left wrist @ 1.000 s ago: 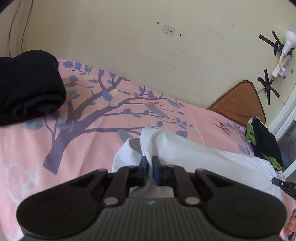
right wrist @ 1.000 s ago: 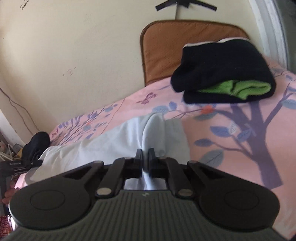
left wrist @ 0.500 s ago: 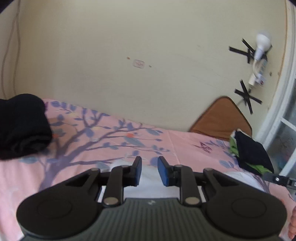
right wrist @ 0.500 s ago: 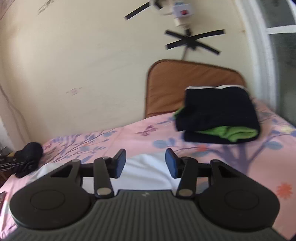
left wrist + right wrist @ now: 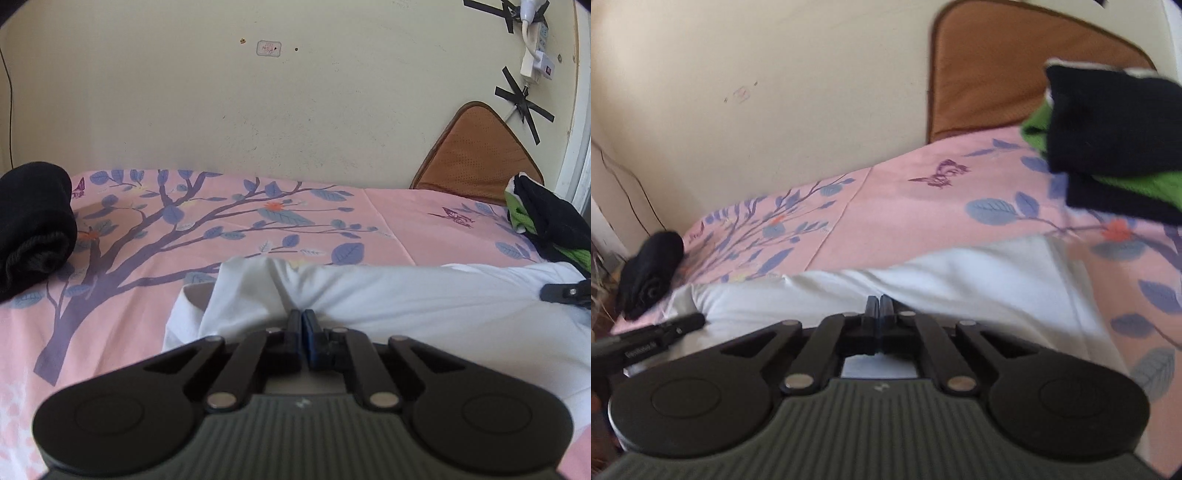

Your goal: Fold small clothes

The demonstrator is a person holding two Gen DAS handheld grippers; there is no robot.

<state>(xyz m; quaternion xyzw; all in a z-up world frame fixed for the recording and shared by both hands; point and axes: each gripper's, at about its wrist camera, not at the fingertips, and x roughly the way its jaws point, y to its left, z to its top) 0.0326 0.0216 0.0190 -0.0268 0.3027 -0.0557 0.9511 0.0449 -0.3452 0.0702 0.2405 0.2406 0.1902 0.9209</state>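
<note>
A: White cotton, by the look of it. The white garment (image 5: 388, 295) is lying across the near part of the bed (image 5: 229, 236), between the black roll (image 5: 33, 229) on one side and the black-and-green folded pile (image 5: 543, 225) on the other, well apart from both.

B: And both tools are gripping it?

A: Yes. The left gripper (image 5: 302, 321) is showing its fingers pressed together with a ridge of the white cloth bunching up right at the tips, so it is pinching the near edge. The right gripper (image 5: 875, 306) is doing the same farther along that edge, fingers together on the fabric.

B: Why two holds on one edge?

A: My guess is that they are keeping the edge taut and straight so it can be carried over as one line toward the wall (image 5: 295, 110) side of the garment. A single pinch would be letting the cloth sag.

B: How is the garment looking?

A: Partly folded, I think. On the side nearest the black roll an upper layer is sitting over a lower one, with a bit of that lower layer peeking out. The surface is fairly smooth, with soft creases running out from each pinch. It is thin and limp, so it is likely draping wherever it is not supported.

B: And the finished pieces?

A: The black-and-green pile is resting beside the brown cushion (image 5: 476, 147), seemingly kept out of the working area around the garment.
</note>
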